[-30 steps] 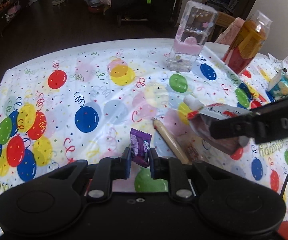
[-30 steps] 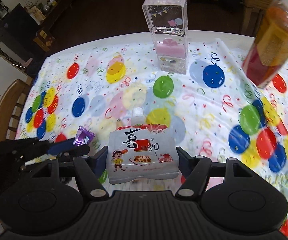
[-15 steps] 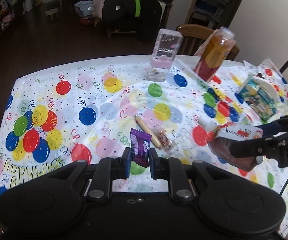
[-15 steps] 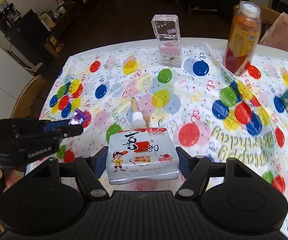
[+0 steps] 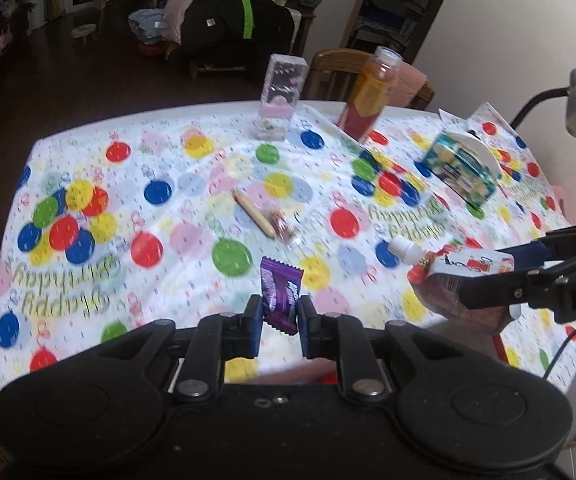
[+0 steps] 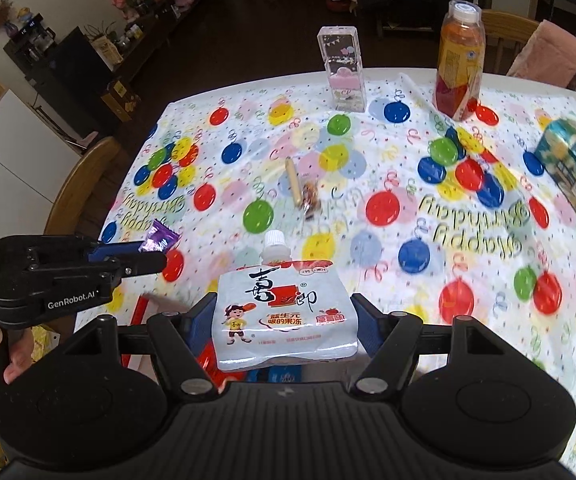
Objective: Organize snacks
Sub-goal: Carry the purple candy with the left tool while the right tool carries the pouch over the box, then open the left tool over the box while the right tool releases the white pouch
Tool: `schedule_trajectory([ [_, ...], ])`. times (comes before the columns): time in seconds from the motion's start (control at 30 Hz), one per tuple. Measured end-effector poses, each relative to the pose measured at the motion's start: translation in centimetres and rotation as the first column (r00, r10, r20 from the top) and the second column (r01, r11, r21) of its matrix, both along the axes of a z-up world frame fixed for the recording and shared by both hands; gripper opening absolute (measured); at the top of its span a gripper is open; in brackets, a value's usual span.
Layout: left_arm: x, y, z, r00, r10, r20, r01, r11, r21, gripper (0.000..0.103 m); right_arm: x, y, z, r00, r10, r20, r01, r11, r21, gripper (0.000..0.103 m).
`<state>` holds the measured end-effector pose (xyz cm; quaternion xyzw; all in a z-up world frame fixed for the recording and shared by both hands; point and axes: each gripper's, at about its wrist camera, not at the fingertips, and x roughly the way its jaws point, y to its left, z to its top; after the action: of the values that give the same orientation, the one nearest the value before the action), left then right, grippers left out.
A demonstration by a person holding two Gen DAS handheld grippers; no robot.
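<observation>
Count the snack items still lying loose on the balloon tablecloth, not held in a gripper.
2: a tan stick-shaped snack mid-table and a small clear packet of brownish bits right beside it. Others may be hidden below the grippers.

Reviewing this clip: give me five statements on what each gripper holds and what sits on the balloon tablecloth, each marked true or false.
1. The left gripper is shut on a purple candy. True.
2. The right gripper is open and holds nothing. False: it is shut on a white jelly pouch with a screw cap.
3. The orange drink bottle lies on its side. False: it stands upright.
4. A sausage stick lies on the tablecloth beside a small clear snack packet. True.
5. The clear pink-based box is held by a gripper. False: it stands alone at the far edge.
</observation>
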<state>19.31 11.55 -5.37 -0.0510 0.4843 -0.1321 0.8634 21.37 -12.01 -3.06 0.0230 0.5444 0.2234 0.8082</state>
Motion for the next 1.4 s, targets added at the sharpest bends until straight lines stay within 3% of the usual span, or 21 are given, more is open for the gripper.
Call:
schedule_trajectory([
  [0.37, -5.7, -1.3, -0.5, 0.994, -0.108, -0.024, 0.108, 0.994, -0.029, 0.016, -6.2, -1.1, 0.1, 1.0, 0.004, 0.013, -0.004, 1.0, 0.014, 0.07],
  [0.67, -9.3, -3.7, -3.5, 0.971, -0.22, -0.093, 0.219, 0.975, -0.018, 0.016, -8.3, -0.9, -4.8, 0.999, -0.014, -0.036, 0.012, 0.999, -0.05, 0.07],
  [1.1, -10.7, -4.6, -7.1, 0.959, -0.221, -0.176, 0.222, 0.975, -0.014, 0.016, -9.8, 0.9, -8.3, 1.0, 0.004, -0.015, -0.006, 0.992, -0.122, 0.07],
  [1.4, -10.9, -4.6, -7.8, 0.958, -0.207, -0.198, 0.208, 0.978, -0.018, 0.016, -10.7, 1.4, -9.3, 1.0, 0.02, -0.024, -0.023, 0.989, -0.143, 0.071],
])
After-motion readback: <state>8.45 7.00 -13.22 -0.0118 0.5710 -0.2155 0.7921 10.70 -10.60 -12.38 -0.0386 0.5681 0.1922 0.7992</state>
